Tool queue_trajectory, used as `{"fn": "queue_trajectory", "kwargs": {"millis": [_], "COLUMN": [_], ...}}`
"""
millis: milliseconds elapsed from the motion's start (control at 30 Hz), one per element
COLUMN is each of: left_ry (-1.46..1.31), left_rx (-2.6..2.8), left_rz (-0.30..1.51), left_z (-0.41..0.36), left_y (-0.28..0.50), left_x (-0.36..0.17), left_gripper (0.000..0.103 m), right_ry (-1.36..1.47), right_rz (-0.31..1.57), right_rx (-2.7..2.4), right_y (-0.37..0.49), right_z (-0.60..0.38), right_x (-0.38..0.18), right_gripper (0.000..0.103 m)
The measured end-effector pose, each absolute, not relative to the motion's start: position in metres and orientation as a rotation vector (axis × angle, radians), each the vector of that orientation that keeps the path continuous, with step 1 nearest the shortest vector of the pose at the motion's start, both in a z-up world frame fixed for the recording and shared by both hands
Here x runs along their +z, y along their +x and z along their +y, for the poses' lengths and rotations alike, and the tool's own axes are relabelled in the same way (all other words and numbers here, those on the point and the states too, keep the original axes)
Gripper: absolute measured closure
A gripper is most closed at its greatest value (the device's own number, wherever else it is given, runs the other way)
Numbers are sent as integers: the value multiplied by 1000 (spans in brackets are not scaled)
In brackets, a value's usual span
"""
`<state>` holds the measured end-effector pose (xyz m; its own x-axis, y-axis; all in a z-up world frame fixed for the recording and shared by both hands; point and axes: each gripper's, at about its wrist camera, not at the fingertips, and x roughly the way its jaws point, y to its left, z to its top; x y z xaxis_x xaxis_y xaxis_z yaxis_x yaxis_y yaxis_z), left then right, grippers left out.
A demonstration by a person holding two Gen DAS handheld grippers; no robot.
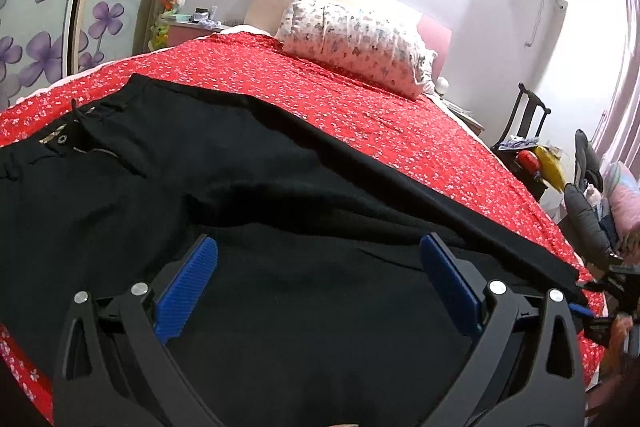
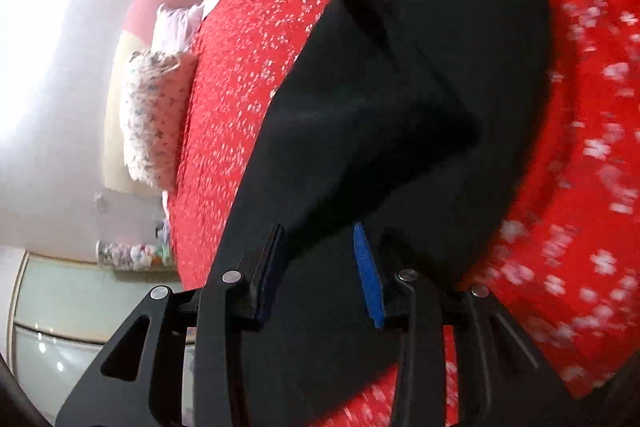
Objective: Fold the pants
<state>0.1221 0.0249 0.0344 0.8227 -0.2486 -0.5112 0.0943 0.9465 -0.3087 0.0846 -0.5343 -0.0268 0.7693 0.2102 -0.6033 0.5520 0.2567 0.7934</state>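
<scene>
Black pants [image 1: 248, 179] lie spread on the red flowered bedspread [image 1: 360, 107], waistband with button at the left. My left gripper [image 1: 318, 255] is open, its blue pads wide apart just above the pants' middle, holding nothing. In the right wrist view the pants [image 2: 400, 107] run away from the camera as a long leg section on the bedspread [image 2: 248, 67]. My right gripper [image 2: 320, 247] is partly open with the black cloth lying between its blue pads [image 2: 366, 267]; whether the pads press it I cannot tell. The right gripper's tip also shows in the left wrist view [image 1: 592, 307] at the pants' right end.
A flowered pillow [image 1: 356, 43] lies at the head of the bed. A chair with clutter [image 1: 528, 151] stands beyond the bed's right side. A wardrobe with purple flowers [image 1: 48, 27] is on the left. The bed edge runs along the lower left.
</scene>
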Motion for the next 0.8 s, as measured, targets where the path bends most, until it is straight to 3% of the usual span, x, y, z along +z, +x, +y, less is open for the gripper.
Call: {"fn": "queue_trajectory", "kwargs": {"millis": [333,367,400,467,700,800], "left_ry": [-276,-280,-284,-280,-243,-247], "left_rx": [-172,-175,-179,-182,-196,-198], "left_rz": [607,613,619,620,591,585], "left_z": [27,26,25,25,23,23], "left_y": [127,127,128,128,122,122], "left_x": [31,30,29,29,32,35], "left_gripper": [2,2,2,2,2,2], "right_ry": [1319,1335,1334,1278,934,852], "right_rz": [629,617,614,640,388,429], "right_rx": [-396,-400,-402,-405,-196,-222], "right_y": [99,97,97,101,81,62], "right_z": [-551,-554,-558,-564,-555,-550], "right_x": [-28,-29,-31,-28,62,52], "right_gripper": [66,73,87,92,94,94]}}
